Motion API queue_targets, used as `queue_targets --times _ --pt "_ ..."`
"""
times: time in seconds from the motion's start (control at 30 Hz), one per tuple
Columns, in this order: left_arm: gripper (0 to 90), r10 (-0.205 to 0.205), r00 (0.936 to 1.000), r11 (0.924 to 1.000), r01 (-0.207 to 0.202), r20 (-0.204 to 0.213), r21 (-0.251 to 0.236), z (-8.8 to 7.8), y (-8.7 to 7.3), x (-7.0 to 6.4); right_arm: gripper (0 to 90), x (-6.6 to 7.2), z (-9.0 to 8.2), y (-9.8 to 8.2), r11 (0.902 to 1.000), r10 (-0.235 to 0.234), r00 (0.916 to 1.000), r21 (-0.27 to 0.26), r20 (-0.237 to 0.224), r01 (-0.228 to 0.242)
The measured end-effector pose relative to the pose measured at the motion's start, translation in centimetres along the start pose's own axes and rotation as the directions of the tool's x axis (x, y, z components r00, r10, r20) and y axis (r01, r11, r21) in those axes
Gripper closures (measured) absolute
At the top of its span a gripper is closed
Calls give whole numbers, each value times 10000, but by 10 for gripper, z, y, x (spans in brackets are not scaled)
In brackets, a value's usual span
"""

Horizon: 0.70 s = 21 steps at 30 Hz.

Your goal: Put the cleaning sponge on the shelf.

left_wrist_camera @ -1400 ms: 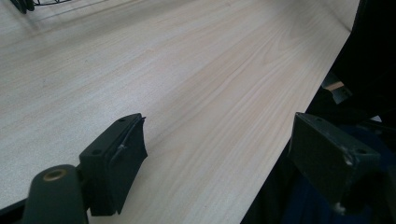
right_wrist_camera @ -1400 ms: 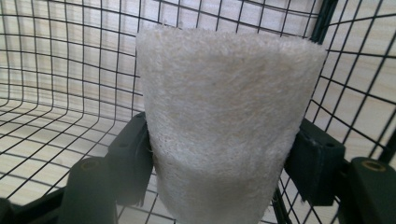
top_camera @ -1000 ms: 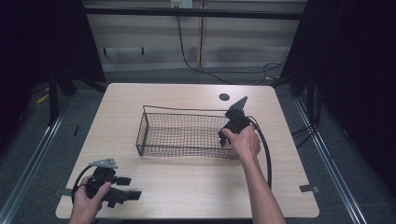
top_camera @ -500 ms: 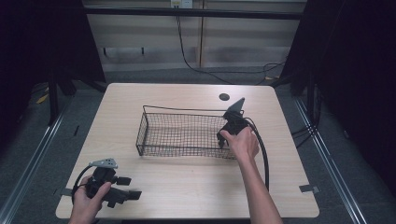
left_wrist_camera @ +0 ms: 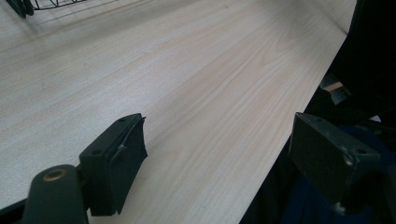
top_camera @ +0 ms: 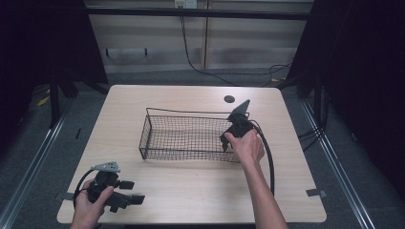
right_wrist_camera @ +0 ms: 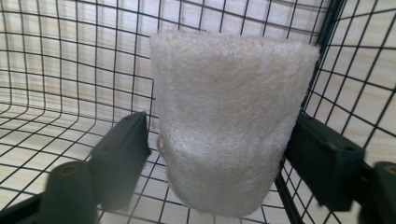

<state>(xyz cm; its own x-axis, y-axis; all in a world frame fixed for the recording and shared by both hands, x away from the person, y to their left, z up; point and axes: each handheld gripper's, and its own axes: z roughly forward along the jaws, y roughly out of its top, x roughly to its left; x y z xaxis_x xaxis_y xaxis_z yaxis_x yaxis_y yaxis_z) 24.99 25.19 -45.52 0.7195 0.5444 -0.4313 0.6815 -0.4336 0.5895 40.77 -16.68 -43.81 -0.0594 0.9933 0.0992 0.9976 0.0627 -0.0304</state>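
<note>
Right claw [top_camera: 235,128] reaching into wire basket [top_camera: 157,115] at its right end. Fluffy white pad [right_wrist_camera: 231,116] sitting between jaws, standing up, near basket corner wall. Jaws lying just beside pad on both sides; cannot tell if squeezing yet.

My guess at good way: closing jaws slowly, keeping pad in middle, not snagging jaw on wire, lifting straight up.

Left claw [top_camera: 125,198] resting low on bench [top_camera: 191,191] near front left corner, jaws wide apart, holding nothing, well apart from basket.
</note>
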Motion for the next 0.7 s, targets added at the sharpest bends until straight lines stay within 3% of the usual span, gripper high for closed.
queue_targets --times 0.4,0.7 --pt "184 -49 10000 10000 49 0 -3 0 0 0 167 0 -6 -3 9996 -287 9993 -30 -226 286" --pt "184 -54 10000 10000 54 -29 8 1 0 -1 183 -3 -16 -7 9978 -485 9983 -459 -336 469"
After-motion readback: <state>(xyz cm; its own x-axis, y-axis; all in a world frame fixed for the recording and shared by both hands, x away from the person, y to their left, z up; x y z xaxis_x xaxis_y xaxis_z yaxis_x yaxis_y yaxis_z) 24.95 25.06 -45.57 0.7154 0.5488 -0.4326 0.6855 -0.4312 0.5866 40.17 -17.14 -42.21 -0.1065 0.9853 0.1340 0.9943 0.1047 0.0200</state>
